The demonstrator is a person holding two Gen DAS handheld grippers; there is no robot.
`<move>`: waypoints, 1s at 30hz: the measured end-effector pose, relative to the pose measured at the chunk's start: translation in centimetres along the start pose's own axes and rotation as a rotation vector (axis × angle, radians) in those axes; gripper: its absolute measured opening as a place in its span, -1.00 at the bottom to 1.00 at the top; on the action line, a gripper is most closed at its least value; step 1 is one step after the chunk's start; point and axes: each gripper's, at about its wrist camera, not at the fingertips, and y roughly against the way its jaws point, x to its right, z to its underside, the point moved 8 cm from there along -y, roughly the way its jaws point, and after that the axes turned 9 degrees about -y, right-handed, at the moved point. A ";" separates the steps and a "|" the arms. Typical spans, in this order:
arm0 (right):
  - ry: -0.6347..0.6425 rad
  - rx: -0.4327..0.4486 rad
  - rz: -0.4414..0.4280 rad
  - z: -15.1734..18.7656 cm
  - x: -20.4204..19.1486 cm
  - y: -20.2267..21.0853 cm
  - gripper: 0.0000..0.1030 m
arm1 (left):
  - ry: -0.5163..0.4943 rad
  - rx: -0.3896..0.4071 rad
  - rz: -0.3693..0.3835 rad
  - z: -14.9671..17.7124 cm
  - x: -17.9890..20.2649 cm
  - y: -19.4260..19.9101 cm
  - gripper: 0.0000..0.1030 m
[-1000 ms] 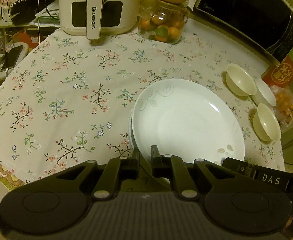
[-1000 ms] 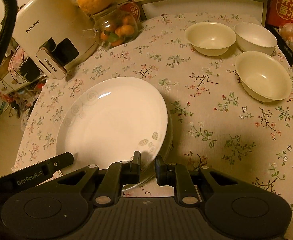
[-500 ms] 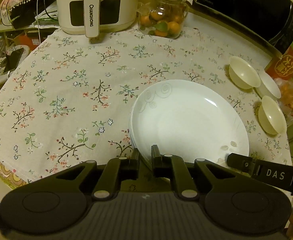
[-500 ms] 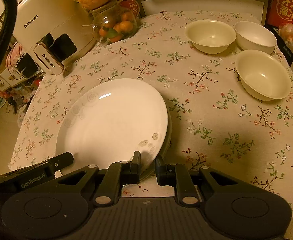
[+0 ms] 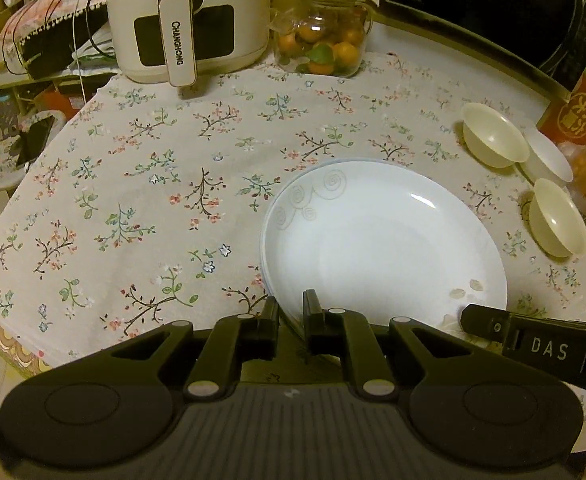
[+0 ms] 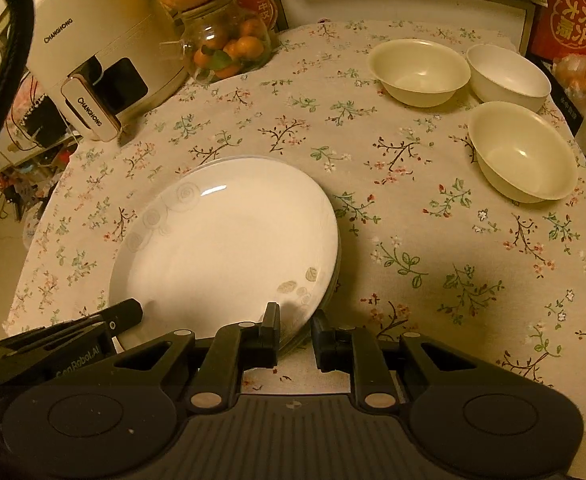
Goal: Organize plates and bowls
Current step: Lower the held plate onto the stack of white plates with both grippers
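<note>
Pinching the near rim of the top plate (image 5: 385, 240) from either side, the left gripper (image 5: 291, 314) and right gripper (image 6: 295, 330) seat it squarely on the stack, bowls (image 6: 523, 152) waiting apart.

"CHANGHONG" on air fryer (image 5: 189, 20) handle, reads vertically; same word again on fryer body top, seen from right wrist view (image 6: 93, 52). "DAS" on right gripper (image 5: 545, 350) side, right of fryer, near table edge. "GenRobot.AI" on left gripper (image 6: 73, 360) side, below fryer. Red box (image 6: 577, 16) far right of fryer: large Chinese characters, upside down, unread.
</note>
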 end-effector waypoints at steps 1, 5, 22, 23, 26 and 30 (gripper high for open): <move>0.003 0.001 0.002 0.0 0.0 0.0 -0.69 | -0.004 0.001 -0.003 0.0 0.0 0.0 -0.80; 0.010 0.005 0.009 -0.1 0.1 0.0 -0.69 | -0.020 0.006 -0.020 0.1 0.3 0.0 -0.79; 0.062 0.035 0.081 0.3 -0.3 -0.4 -0.68 | -0.071 0.029 -0.087 0.2 0.7 -0.2 -0.78; 0.063 0.039 0.085 0.4 -0.5 -0.4 -0.68 | -0.074 0.030 -0.091 0.2 0.7 -0.3 -0.78; 0.066 0.044 0.094 0.3 -0.5 -0.5 -0.66 | -0.079 0.034 -0.101 0.1 0.7 -0.3 -0.78; 0.068 0.052 0.104 0.3 -0.5 -0.5 -0.65 | -0.083 0.037 -0.109 0.0 0.7 -0.4 -0.78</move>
